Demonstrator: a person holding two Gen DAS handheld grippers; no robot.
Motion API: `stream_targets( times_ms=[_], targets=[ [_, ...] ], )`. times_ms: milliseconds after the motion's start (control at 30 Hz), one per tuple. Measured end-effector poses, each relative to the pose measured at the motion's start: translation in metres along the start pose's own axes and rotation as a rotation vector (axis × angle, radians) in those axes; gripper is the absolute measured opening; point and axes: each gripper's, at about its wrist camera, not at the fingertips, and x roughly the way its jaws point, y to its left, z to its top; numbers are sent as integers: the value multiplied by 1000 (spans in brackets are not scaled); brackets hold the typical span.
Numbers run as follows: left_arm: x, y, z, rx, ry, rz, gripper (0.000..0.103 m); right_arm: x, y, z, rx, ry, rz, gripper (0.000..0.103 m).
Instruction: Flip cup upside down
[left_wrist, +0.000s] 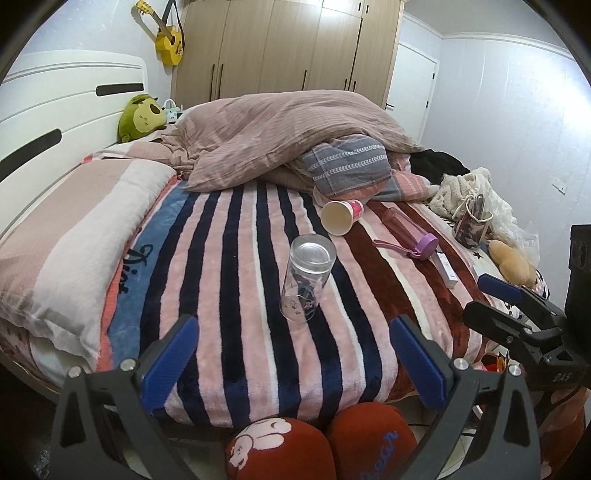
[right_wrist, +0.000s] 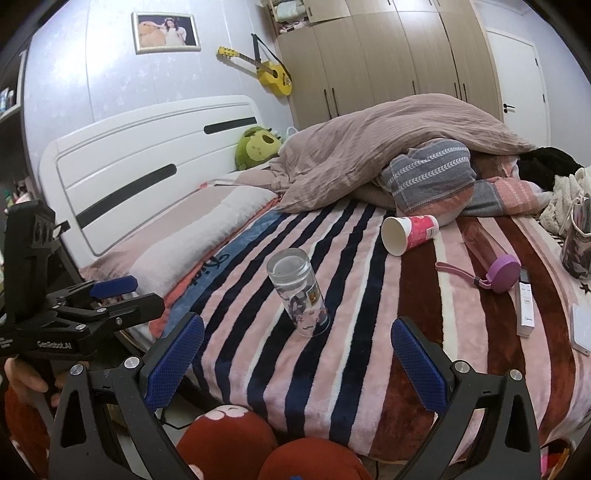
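Folded pink-and-white pillow (left_wrist: 70, 236) is seen far left on the bed. On the fleecy striped blanket (left_wrist: 236, 295) a clear glass cup with cartoon prints (left_wrist: 306, 280) stands mouth down, thick base up, apart from everything else. Behind it lies a tipped pink-and-white paper cup (left_wrist: 341, 216); to the right, a pink plastic bottle with purple lid (left_wrist: 410, 234). Left gripper (left_wrist: 295, 354) and right gripper (right_wrist: 297, 358) are held spread wide, nothing between the blue textured pads. "GenRobot.AI" is read on the left gripper's body.

The duvet (right_wrist: 369, 147) buries most of the folded grey cloth (right_wrist: 432, 173) at upper right. Lower edge crops the red slippers (left_wrist: 317, 443), and the white remote's (right_wrist: 525, 306) print is too small to read.
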Motion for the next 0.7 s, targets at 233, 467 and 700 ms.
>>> stream_targets(
  times_ms=[233,467,700],
  targets=[
    [-1,2,1,1,0,2,102,-3,0,1,8,-6,1,102],
    [0,1,1,3,2,2,102,-3,-1,1,8,-7,1,102],
    [-2,0,1,2,2,6,102,-4,-1,1,9,-6,0,102]
  ],
)
